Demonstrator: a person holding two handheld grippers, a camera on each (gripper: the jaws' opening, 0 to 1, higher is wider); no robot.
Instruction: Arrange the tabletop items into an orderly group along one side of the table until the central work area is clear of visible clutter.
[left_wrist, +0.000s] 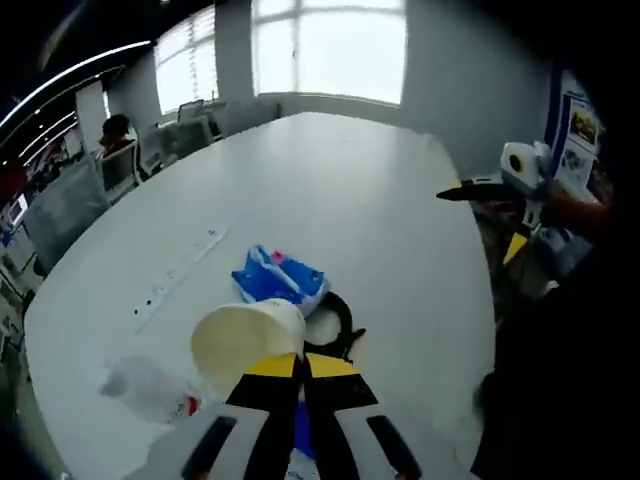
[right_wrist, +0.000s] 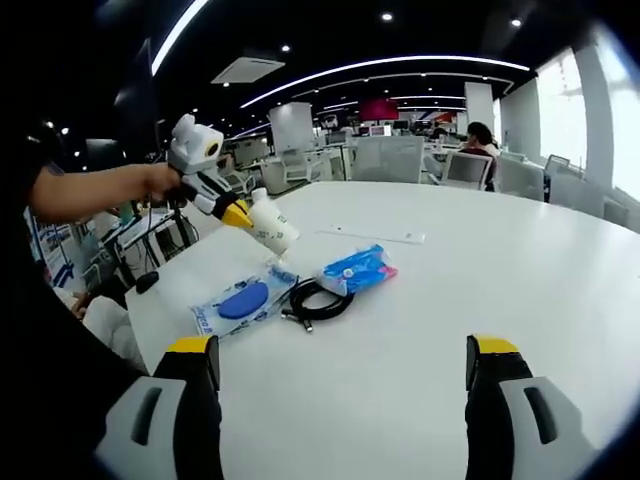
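Note:
My left gripper (left_wrist: 300, 362) is shut on the rim of a cream paper cup (left_wrist: 248, 343), which it holds tilted above the white table (left_wrist: 370, 190). Just beyond the cup lie a blue packet (left_wrist: 281, 277) and a coiled black cable (left_wrist: 338, 318). In the right gripper view a hand holds that left gripper (right_wrist: 235, 212) with the cup (right_wrist: 271, 226) over the table's left end. Below it lie a clear bag with a blue oval item (right_wrist: 240, 300), the cable (right_wrist: 315, 300) and the blue packet (right_wrist: 357, 268). My right gripper (right_wrist: 345, 360) is open, with nothing between its fingers.
A thin white strip (right_wrist: 375, 235) lies flat further along the table. The right gripper (left_wrist: 495, 215) hovers off the table's right edge. Clear plastic wrapping (left_wrist: 150, 388) lies near the table's edge. Office chairs and desks (right_wrist: 400, 155) stand beyond the table, where a person (right_wrist: 480, 138) sits.

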